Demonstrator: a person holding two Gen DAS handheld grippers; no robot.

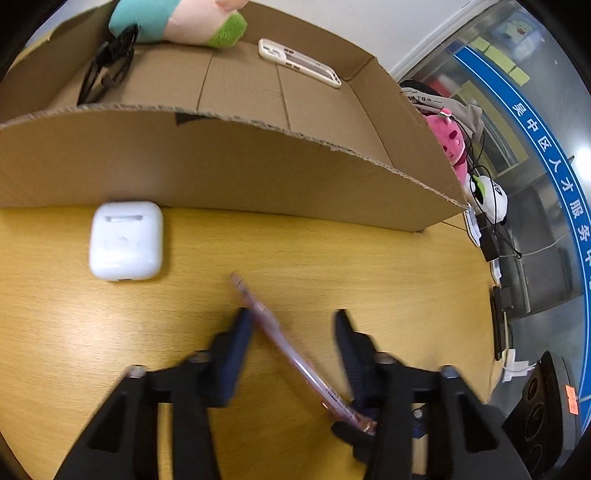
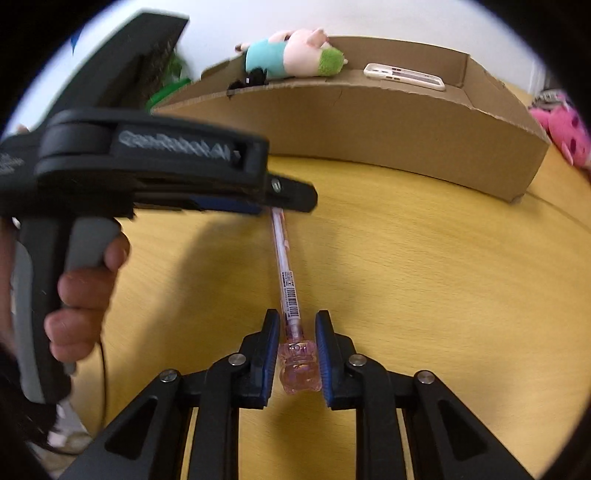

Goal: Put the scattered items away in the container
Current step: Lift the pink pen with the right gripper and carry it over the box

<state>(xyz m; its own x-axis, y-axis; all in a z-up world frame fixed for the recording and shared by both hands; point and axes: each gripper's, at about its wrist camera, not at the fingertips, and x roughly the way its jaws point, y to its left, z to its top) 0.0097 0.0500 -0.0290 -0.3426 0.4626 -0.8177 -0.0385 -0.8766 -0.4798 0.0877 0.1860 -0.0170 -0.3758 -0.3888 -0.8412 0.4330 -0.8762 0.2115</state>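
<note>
A pink pen (image 2: 286, 273) with a clear pink topper (image 2: 299, 367) is held level above the wooden table. My right gripper (image 2: 296, 325) is shut on the pen at its topper end. My left gripper (image 1: 293, 325) is open, with the pen (image 1: 291, 350) slanting between its fingers; its left finger touches the pen. The cardboard box (image 1: 229, 166) stands just behind and holds a plush toy (image 1: 177, 20), a phone case (image 1: 299, 62) and black glasses (image 1: 107, 70). A white earbud case (image 1: 125, 240) lies on the table by the box wall.
Pink and white plush toys (image 1: 454, 144) with cables lie to the right of the box. A glass partition with a blue band stands at the far right. The box also shows in the right wrist view (image 2: 369, 118), with the left gripper's body (image 2: 147, 166) in front of it.
</note>
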